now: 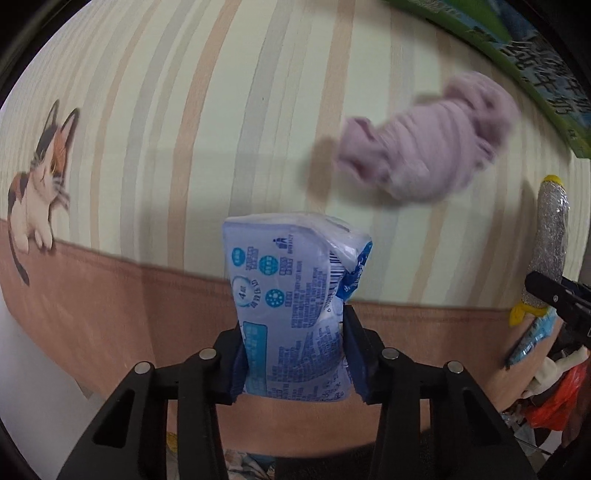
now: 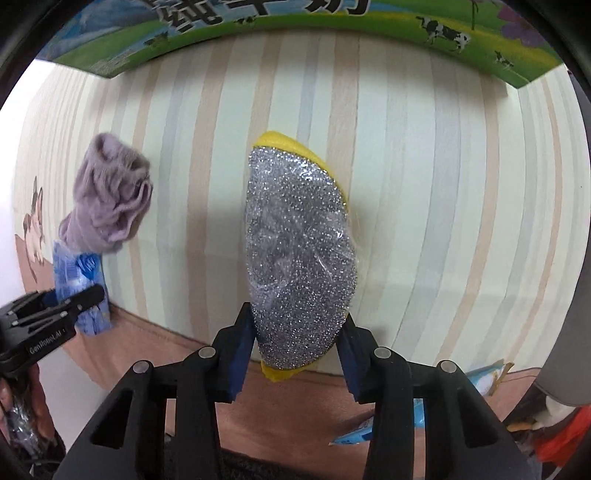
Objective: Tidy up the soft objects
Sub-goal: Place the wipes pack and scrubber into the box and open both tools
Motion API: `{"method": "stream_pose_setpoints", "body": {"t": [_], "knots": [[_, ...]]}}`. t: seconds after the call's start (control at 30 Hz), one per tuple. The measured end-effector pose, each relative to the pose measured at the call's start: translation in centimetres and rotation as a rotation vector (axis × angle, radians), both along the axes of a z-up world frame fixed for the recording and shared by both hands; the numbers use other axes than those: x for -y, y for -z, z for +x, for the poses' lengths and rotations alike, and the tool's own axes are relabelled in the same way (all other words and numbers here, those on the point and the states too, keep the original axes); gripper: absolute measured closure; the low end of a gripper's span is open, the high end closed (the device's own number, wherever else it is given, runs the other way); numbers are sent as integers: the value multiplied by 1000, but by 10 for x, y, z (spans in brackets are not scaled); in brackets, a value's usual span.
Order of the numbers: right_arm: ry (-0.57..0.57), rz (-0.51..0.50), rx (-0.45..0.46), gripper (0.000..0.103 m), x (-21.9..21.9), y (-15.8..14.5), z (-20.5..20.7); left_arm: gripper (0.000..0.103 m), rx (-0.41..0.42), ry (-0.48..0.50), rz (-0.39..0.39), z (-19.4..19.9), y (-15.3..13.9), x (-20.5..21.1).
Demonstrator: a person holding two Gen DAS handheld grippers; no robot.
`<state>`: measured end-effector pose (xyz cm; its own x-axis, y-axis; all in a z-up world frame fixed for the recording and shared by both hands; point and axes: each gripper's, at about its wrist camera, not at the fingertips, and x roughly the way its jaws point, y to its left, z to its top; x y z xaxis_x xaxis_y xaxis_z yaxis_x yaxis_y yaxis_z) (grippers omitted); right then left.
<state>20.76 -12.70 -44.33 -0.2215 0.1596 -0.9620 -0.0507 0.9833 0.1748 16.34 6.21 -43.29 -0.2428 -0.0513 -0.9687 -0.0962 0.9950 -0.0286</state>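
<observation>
Left claw (image 1: 293, 356) clamps blue plastic wipes pack (image 1: 291, 306), long axis fwd along fingers. Right claw (image 2: 295, 356) clamps silver glitter sponge w/ yellow foam edge (image 2: 301, 254), likewise fwd. Crumpled lilac knit cloth (image 1: 430, 142) lies ahead-right of left claw.

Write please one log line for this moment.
left gripper: shut on tissue pack | right gripper: shut on scouring sponge | purple sock: lying on striped cloth

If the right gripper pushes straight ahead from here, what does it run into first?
Probably bare striped cloth. The right gripper is shut on the glittery silver scouring sponge, whose tip leads. The green milk carton lies further ahead; the purple sock sits well left. Depth is unclear.
</observation>
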Motion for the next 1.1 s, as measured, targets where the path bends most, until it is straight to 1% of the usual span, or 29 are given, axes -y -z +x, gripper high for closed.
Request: {"method": "stream_pose_setpoints", "body": {"t": [0.1,0.17,0.23,0.3,0.37,0.4,0.43,0.47,0.5,0.53,0.57,0.63,0.67,0.7,0.77,0.83,0.87,0.9,0.97,1.03,1.1], "knots": [[-4,47,23,61,5,-18,-15,61,46,-2,-28,-16,-32,10],[3,87,47,61,12,-38,-18,61,88,-5,-58,-19,-62,20],[6,130,83,61,21,-67,-17,61,152,1,-103,-14,-96,33],[15,173,120,61,29,-99,-13,61,215,15,-147,1,-131,48],[12,217,180,61,36,-144,-1,61,267,23,-212,21,-167,71],[11,227,213,61,45,-168,10,61,282,28,-252,42,-182,65],[8,234,243,61,45,-186,19,61,299,30,-283,63,-197,68],[1,240,274,61,48,-203,26,61,312,35,-303,86,-206,52],[-3,248,311,61,50,-224,39,61,328,48,-317,106,-216,60],[-3,251,334,61,50,-234,48,61,352,63,-322,129,-224,70],[-5,249,355,61,50,-242,57,61,367,70,-313,144,-219,58],[0,216,398,61,56,-257,85,61,373,84,-299,186,-218,63],[1,199,404,61,61,-259,96,61,362,82,-292,206,-212,68],[10,185,401,61,51,-253,111,61,351,86,-288,225,-210,57],[23,171,378,61,50,-241,141,61,317,98,-272,259,-192,66],[29,136,351,61,51,-222,166,61,264,112,-261,286,-165,77],[23,125,339,61,47,-213,172,61,247,110,-260,286,-163,77],[29,106,319,61,47,-197,182,61,224,113,-258,293,-152,80],[26,99,286,61,42,-177,194,61,180,112,-257,302,-136,85],[33,100,248,61,36,-146,199,61,145,123,-252,311,-117,89],[35,99,220,61,34,-130,202,61,119,140,-246,310,-103,94]]}}
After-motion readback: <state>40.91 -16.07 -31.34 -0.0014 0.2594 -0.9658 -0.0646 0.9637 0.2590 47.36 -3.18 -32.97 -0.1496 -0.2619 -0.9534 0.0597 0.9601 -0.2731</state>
